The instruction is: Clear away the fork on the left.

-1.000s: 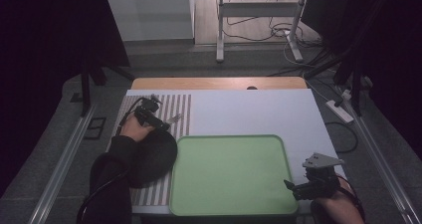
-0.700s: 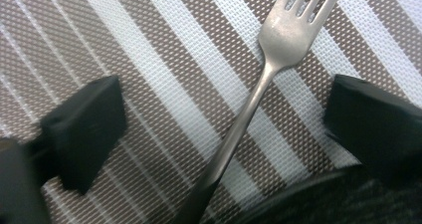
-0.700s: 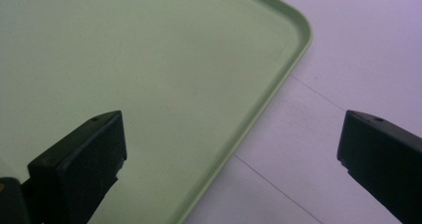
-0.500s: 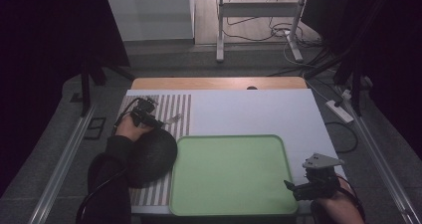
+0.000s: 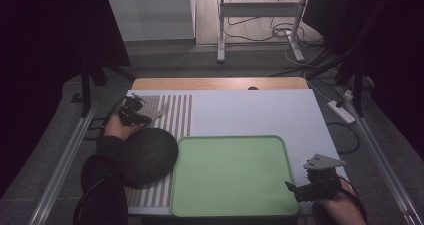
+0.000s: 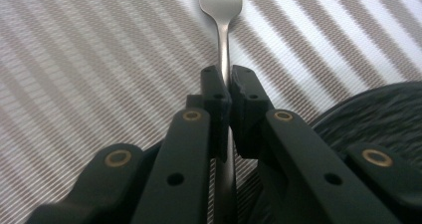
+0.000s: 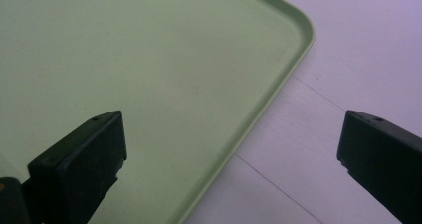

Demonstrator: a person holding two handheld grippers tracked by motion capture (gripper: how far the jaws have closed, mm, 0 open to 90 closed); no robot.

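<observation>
No readable brand, label or writing anywhere. Far left: left tool over the striped placemat, its jaws have just been closing and now pinch the fork by its slim handle. Fork is plain silver metal, matte sheen, neck widening toward the head at the top edge of the left gripper view; handle runs down between the jaws. It sits at the mat's far-left part, just beyond the dark round plate. Centre: empty-looking light green tray on the white worktop. Right: right tool with jaws wide apart, holding nothing, over the tray's near right corner.
</observation>
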